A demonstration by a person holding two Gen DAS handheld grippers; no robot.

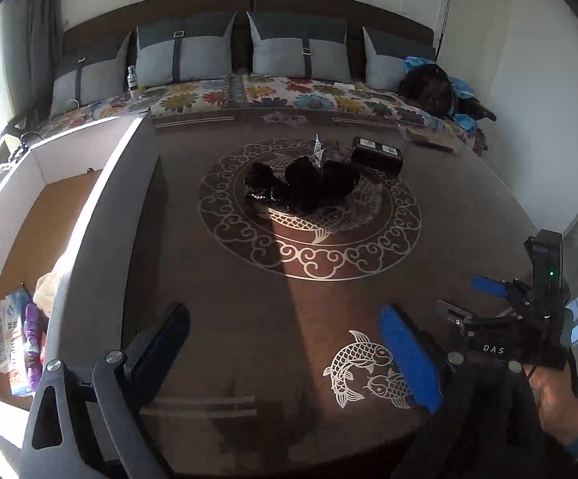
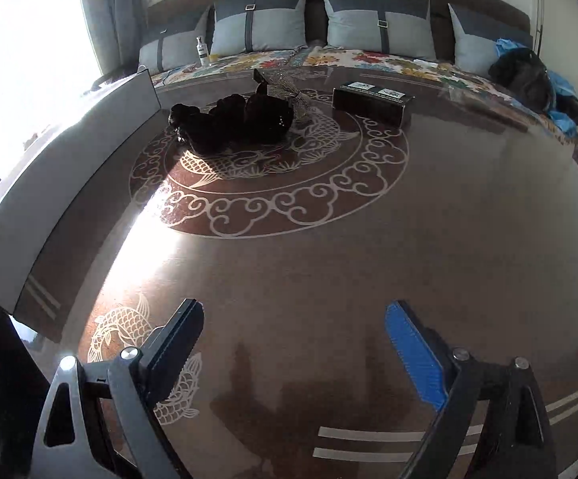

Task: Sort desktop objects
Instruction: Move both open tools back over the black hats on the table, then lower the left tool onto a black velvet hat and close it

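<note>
Left wrist view: both hand-held grippers, left hand-held gripper and right hand-held gripper, spread wide and empty over the desk, likely readied for the black bundle; box alongside takes sorted things.

Bundle at centre of table, box just right-behind it, bin along table's left edge, sofa behind.

Sunlight pours through the window at the left and streaks across the brown worktop with its pale fish-and-cloud pattern. Behind it, grey cushions line a sofa under a flowered cover, against white walls.
</note>
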